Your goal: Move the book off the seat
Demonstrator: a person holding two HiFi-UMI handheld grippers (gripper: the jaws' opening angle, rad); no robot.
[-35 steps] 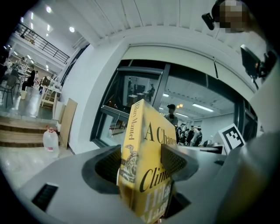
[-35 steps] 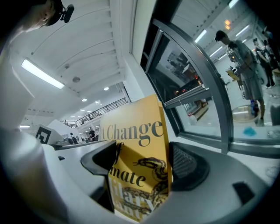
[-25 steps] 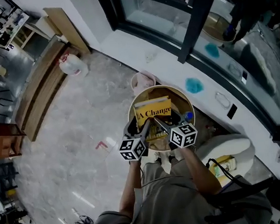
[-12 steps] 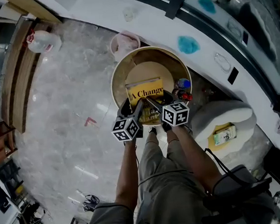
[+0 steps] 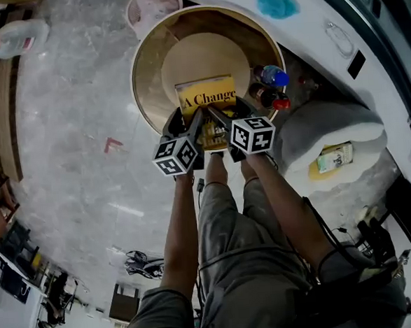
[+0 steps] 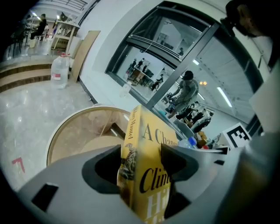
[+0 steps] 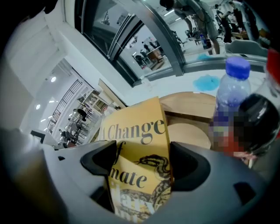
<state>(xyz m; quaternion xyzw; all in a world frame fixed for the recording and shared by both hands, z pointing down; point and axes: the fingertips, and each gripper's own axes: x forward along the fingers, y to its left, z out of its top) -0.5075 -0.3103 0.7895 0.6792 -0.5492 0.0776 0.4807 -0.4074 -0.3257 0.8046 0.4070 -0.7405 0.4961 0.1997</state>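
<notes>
A person's two hand-held two-jaw grippers with black-and-white marker cubes, the left gripper [image 5: 194, 125] and the right gripper [image 5: 220, 120], are both clamped on the near edge of one thick yellow paperback book with black lettering [image 5: 206, 98]. In the left gripper view the jaws of the left gripper [image 6: 140, 162] press across the book [image 6: 144, 144] just beside its spine. In the right gripper view the right gripper [image 7: 142, 164] pinches the book's [image 7: 135, 131] other side.

The book stands tilted above the near part of one round pale-wood seat with a high curved back [image 5: 138, 80]. Whether its lower edge rests on the seat pad cannot be told.

The book looks light to middling in weight. Its soft, glossy cover is likely to bend and slide, so the stiffer spine side is probably the safer hold, and a two-sided grip should keep the pages from fanning.

Two plastic bottles lie at the seat's right edge: one clear bottle with a blue cap [image 5: 275, 74] and one dark bottle with a red cap [image 5: 271, 100]. Further right is one grey round cushion stool [image 5: 326, 134], and a yellow-green carton [image 5: 335, 156] shows at its near edge.

At far left one large clear water jug [image 5: 17, 36] stands on the marble floor
</notes>
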